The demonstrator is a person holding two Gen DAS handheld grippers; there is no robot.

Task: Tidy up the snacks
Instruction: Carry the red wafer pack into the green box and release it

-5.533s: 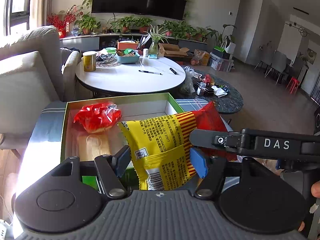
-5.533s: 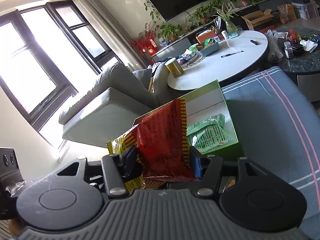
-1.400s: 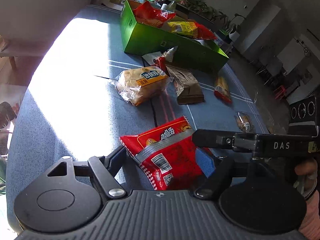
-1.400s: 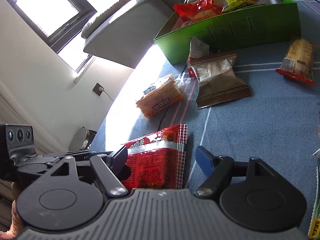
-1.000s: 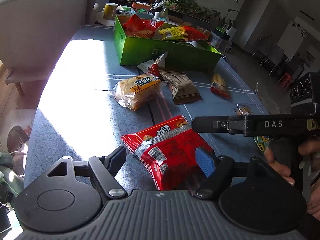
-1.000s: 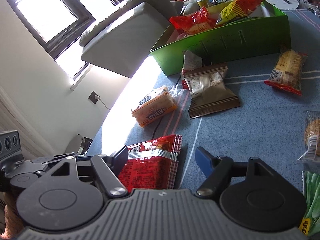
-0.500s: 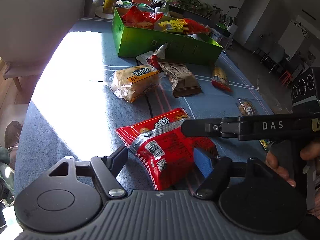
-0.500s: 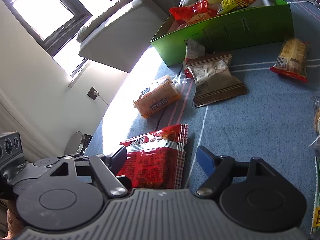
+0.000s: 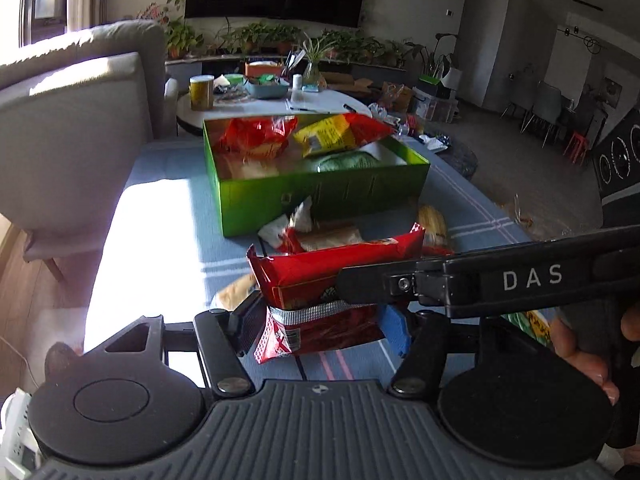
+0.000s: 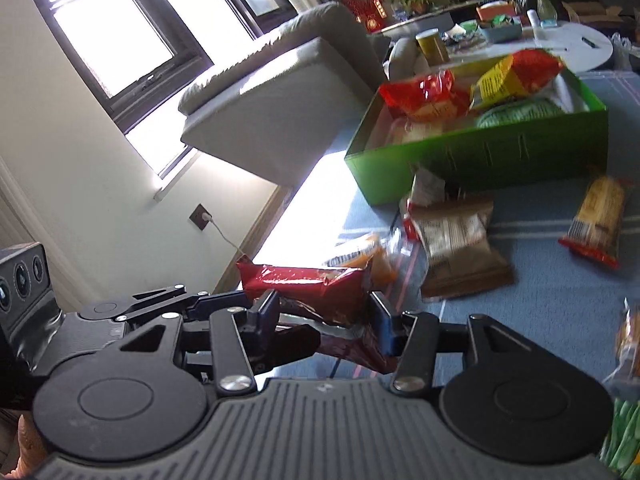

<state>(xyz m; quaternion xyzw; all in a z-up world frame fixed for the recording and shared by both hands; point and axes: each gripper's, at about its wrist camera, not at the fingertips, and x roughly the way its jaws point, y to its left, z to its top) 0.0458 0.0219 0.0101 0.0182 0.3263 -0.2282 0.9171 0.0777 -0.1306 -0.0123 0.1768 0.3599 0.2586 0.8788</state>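
Note:
A red snack bag (image 9: 320,280) is held above the blue striped tablecloth by both grippers. My left gripper (image 9: 324,326) is shut on its lower part. My right gripper (image 10: 326,314) is shut on the same bag (image 10: 308,284) from the other side, and its arm crosses the left wrist view. Behind stands the green box (image 9: 320,196) holding a red bag (image 9: 256,136), a yellow and red bag (image 9: 332,134) and a green pack (image 9: 348,160). The box also shows in the right wrist view (image 10: 500,152).
Loose snacks lie on the cloth: a brown pack (image 10: 456,232), an orange bread pack (image 10: 360,256), a yellow pack with red end (image 10: 600,212), a green pack (image 10: 624,444). A grey sofa (image 9: 72,128) is at left, a white round table (image 9: 280,104) behind the box.
Both grippers have closed on the red bag and lifted it off the cloth. Both views have tilted up toward the green box.

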